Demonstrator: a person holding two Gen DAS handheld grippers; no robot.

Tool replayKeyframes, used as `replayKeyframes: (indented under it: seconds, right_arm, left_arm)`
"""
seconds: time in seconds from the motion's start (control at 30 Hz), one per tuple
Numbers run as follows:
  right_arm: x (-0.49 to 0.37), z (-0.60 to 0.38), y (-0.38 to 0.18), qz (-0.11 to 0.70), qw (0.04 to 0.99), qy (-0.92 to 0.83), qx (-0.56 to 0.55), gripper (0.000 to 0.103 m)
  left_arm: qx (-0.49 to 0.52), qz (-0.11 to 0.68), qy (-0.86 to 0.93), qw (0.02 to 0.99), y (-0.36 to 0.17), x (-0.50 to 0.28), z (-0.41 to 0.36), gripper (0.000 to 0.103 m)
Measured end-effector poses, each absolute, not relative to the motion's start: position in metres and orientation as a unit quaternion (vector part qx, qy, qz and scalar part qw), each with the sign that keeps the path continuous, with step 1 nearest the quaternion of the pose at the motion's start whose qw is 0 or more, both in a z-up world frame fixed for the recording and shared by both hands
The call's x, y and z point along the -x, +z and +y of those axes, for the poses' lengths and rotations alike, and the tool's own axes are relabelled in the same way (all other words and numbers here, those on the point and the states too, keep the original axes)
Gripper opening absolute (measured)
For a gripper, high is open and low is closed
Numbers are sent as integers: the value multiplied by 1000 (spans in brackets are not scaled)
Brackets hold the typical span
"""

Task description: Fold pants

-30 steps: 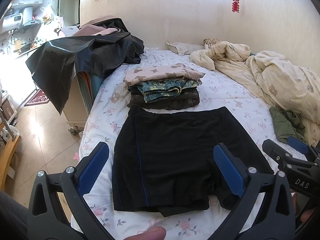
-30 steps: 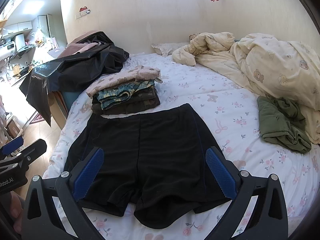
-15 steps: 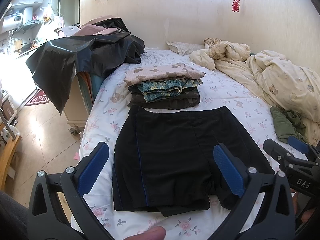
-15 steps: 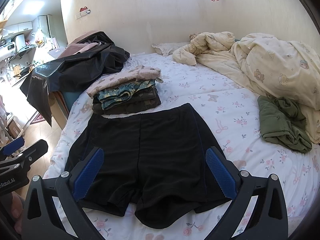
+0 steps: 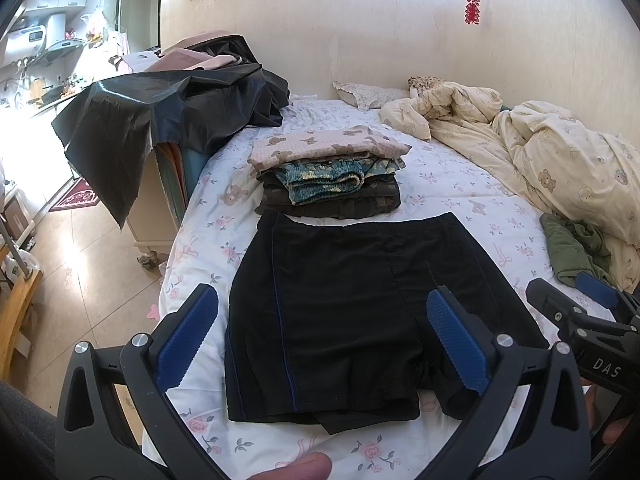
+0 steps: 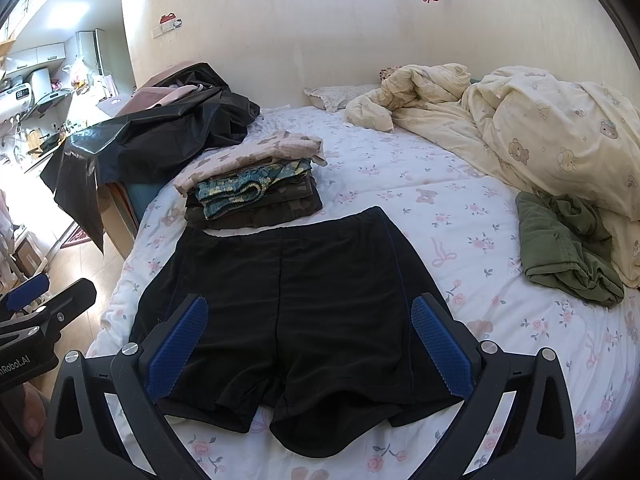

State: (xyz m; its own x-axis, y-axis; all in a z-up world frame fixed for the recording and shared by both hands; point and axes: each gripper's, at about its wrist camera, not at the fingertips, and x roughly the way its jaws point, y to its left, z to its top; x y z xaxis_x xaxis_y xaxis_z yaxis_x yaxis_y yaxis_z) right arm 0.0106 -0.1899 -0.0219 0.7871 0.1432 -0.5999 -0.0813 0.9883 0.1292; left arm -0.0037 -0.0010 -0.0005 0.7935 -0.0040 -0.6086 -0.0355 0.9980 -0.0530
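Note:
Black shorts with thin blue side stripes (image 5: 340, 304) lie flat on the flowered bed sheet (image 5: 480, 216), waistband far, leg hems near me; they also show in the right wrist view (image 6: 288, 300). My left gripper (image 5: 320, 336) is open and empty, held above the near hem. My right gripper (image 6: 308, 344) is open and empty above the leg openings. The right gripper's body (image 5: 580, 320) shows at the right edge of the left wrist view; the left gripper's body (image 6: 36, 316) shows at the left edge of the right wrist view.
A stack of folded clothes (image 5: 328, 176) sits just beyond the waistband. A crumpled green garment (image 6: 560, 240) lies at the right. A cream bear-print duvet (image 6: 540, 128) is heaped at the back right. Black plastic sheeting (image 5: 160, 116) drapes over furniture left of the bed, with tiled floor (image 5: 80, 248) below.

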Motion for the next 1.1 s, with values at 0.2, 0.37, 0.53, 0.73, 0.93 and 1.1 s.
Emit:
replayKeyframes:
  seconds: [0.2,0.37,0.53,0.73,0.93,1.1]
  right_arm:
    - [-11,-190,-22,321,944,60,-48,103]
    - [-11,-190,-22,326,942,62,-52,103]
    - [-18,-207,-30,358,925,74,-105,103]
    - [-24,-276,-51,400,890,33,-215,103]
    - [-18,-359,-124,472,776,-34,-416,90]
    - [-10,-383,-168,511,717,-91,-466,74]
  left_arm:
    - [30,322,9,946,-1,3,-1,103]
    - [33,330,12,943,-6,3,3,103]
    - [31,340,18,940,-9,0,5,103]
    - [33,366,22,930,-11,-7,3,103]
    - [47,384,25,922,-10,-10,6,103]
    - [53,384,18,922,-5,-11,3,103]
